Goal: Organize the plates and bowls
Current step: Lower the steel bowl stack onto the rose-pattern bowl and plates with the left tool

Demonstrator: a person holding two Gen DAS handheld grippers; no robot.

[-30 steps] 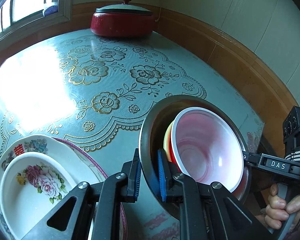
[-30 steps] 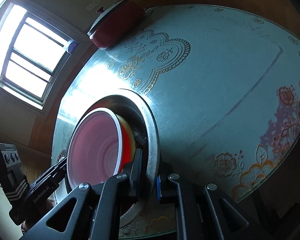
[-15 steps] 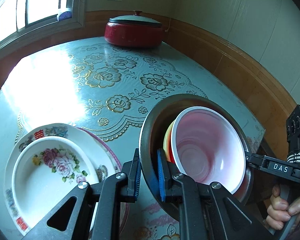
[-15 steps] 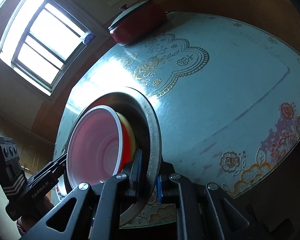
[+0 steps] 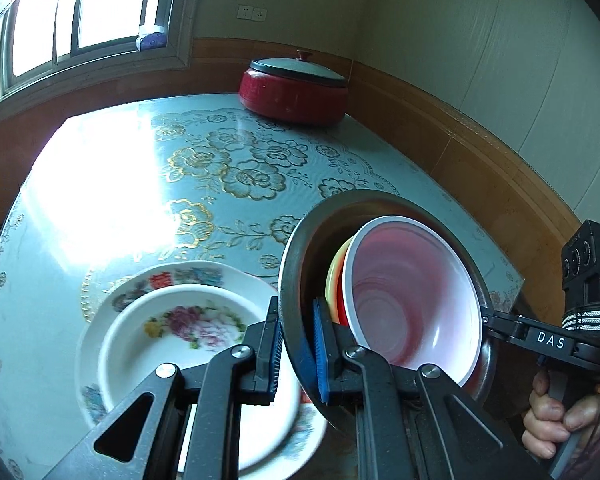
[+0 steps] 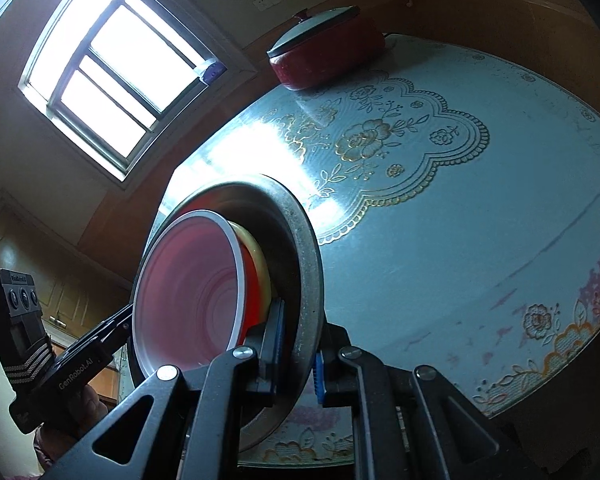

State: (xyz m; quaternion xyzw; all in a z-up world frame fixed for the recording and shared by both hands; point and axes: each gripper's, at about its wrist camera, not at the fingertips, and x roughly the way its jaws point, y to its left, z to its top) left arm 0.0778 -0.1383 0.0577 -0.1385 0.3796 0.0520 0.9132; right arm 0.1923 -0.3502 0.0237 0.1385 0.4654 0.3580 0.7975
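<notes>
A large steel bowl (image 5: 300,240) hangs in the air, held by both grippers on opposite rims. Nested in it are a yellow bowl (image 5: 334,276), a red one and a pink bowl with a white rim (image 5: 412,296). My left gripper (image 5: 296,344) is shut on the near rim. My right gripper (image 6: 300,356) is shut on the steel bowl's rim (image 6: 308,264); it also shows in the left wrist view (image 5: 488,322). Below the left gripper, a white floral bowl (image 5: 172,336) sits on a floral plate (image 5: 188,274).
The table (image 5: 100,200) has a glossy blue floral cover. A red lidded pot (image 5: 296,88) stands at the far edge by the wall; it also shows in the right wrist view (image 6: 324,56). A window is at the back left.
Both grippers have carried the steel bowl stack leftward and up. The floral bowl and plate now lie closer under the left gripper. Both grips have stayed shut.
</notes>
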